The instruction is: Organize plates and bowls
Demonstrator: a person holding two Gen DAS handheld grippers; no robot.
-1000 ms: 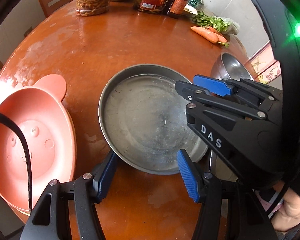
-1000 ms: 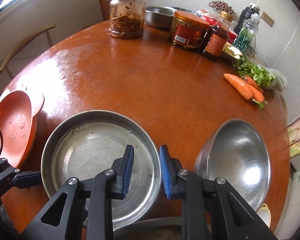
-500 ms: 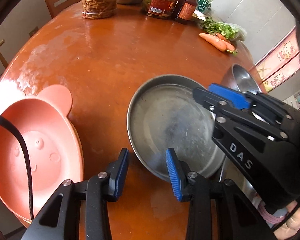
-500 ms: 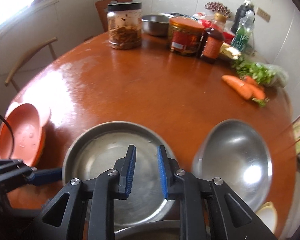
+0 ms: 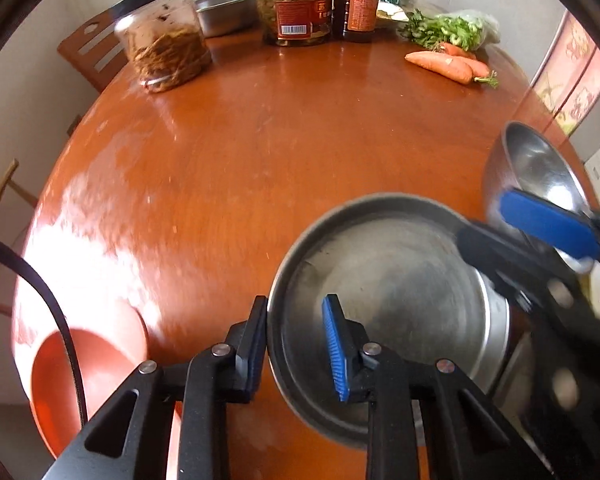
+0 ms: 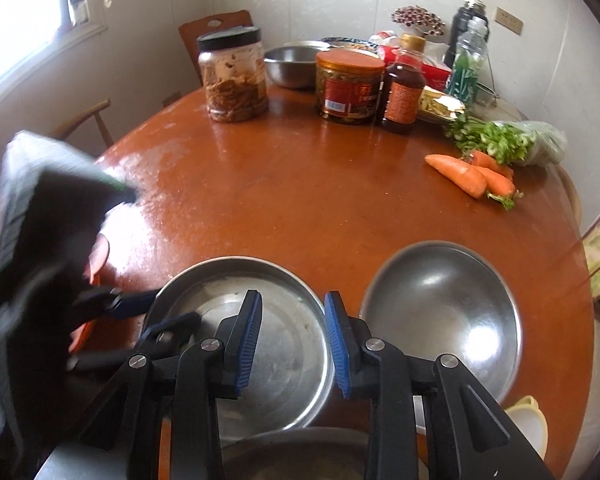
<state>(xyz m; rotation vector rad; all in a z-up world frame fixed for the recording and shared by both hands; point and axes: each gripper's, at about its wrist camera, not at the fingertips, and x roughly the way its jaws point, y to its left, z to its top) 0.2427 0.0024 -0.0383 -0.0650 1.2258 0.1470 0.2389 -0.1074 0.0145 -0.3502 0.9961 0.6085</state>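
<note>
Jars and produce are crowding the far side of a round, reddish-brown wooden table (image 6: 300, 184). A black-lidded jar (image 6: 234, 76) of brown shreds is standing left of an orange-lidded jar (image 6: 349, 86), with a dark sauce bottle (image 6: 404, 92) just beside it. Two carrots (image 6: 474, 176) are lying near bagged greens (image 6: 508, 142). A clear bottle (image 6: 466, 68) holding green stalks is standing behind. Wooden chairs (image 6: 216, 36) are sitting against the tiled wall.
</note>
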